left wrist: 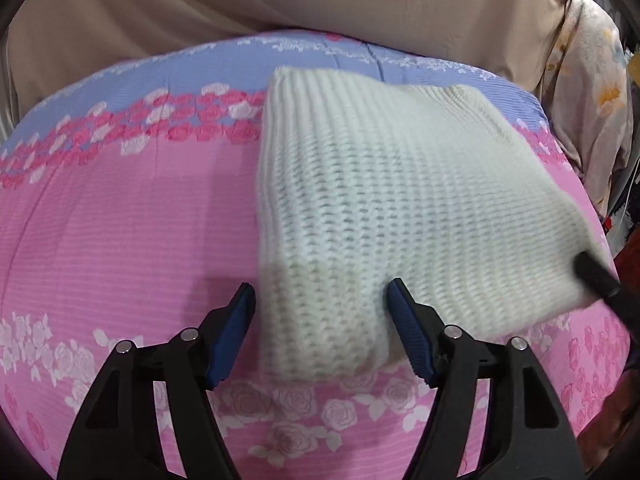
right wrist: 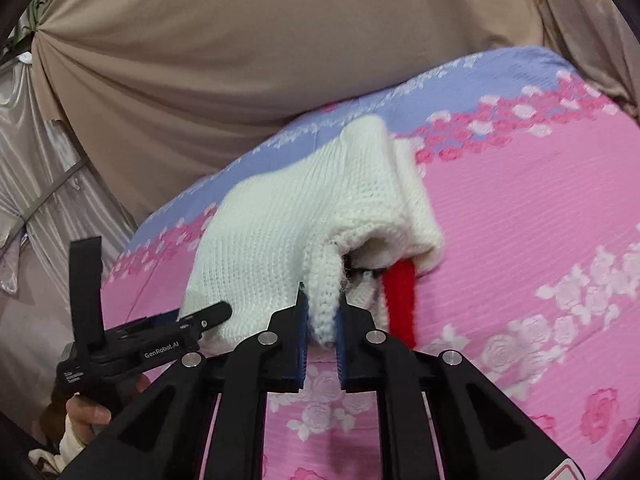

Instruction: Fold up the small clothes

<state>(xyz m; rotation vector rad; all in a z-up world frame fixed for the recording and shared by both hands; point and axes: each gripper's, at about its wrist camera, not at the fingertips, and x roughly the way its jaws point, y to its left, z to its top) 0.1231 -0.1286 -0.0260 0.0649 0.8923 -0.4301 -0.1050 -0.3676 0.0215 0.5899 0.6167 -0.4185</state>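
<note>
A white knitted garment [left wrist: 400, 200], chunky ribbed weave, is doubled over into a thick wad on the pink rose-print bedspread [left wrist: 120, 220]. Its near corner is bunched and lifted off the bed, the knit there narrowed to a tight ridge. Underneath the raised fold, a red strip [right wrist: 400, 296] peeks out, with some dark trim beside it.
</note>
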